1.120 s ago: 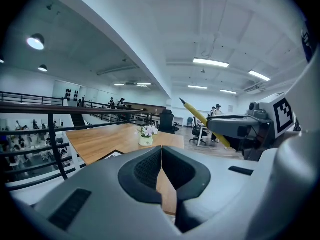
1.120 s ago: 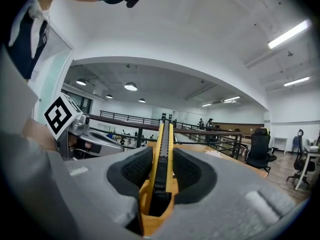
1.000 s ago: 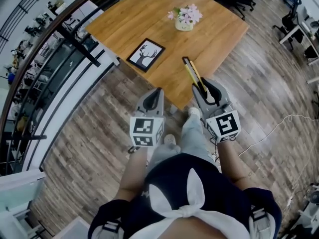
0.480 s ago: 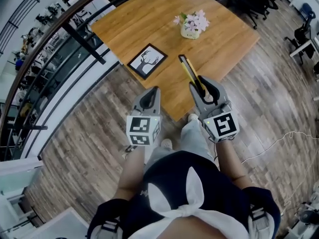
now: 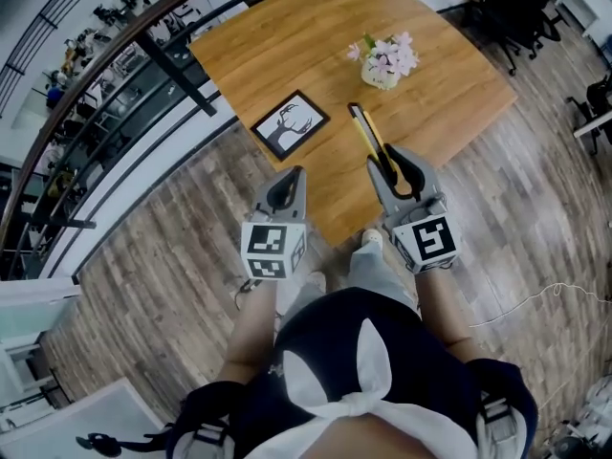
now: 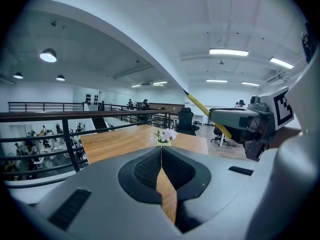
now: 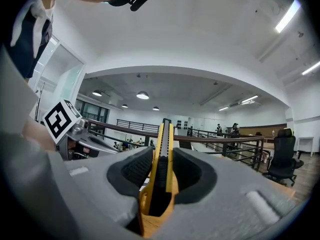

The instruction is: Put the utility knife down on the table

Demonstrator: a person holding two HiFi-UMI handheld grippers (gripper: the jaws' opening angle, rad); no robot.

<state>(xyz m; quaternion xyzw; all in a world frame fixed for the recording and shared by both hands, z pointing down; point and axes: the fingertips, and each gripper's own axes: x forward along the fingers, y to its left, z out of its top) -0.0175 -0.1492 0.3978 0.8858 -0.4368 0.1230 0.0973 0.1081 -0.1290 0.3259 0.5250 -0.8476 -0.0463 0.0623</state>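
Observation:
A yellow and black utility knife sticks forward out of my right gripper, whose jaws are shut on its rear half. In the right gripper view the knife stands upright between the dark pads. It hangs over the near corner of the wooden table. My left gripper is to the left, just short of the table's near edge, jaws shut with nothing between them. In the left gripper view the closed pads point at the table, and the knife shows at the right.
A small pot of pink flowers and a black-framed deer picture lie on the table. A dark railing runs along the left, with a drop to a lower floor beyond. Office chairs stand at the far right. The floor is wooden planks.
Both grippers have moved forward toward the table; the knife now reaches further over the near corner. Neither grip has changed.

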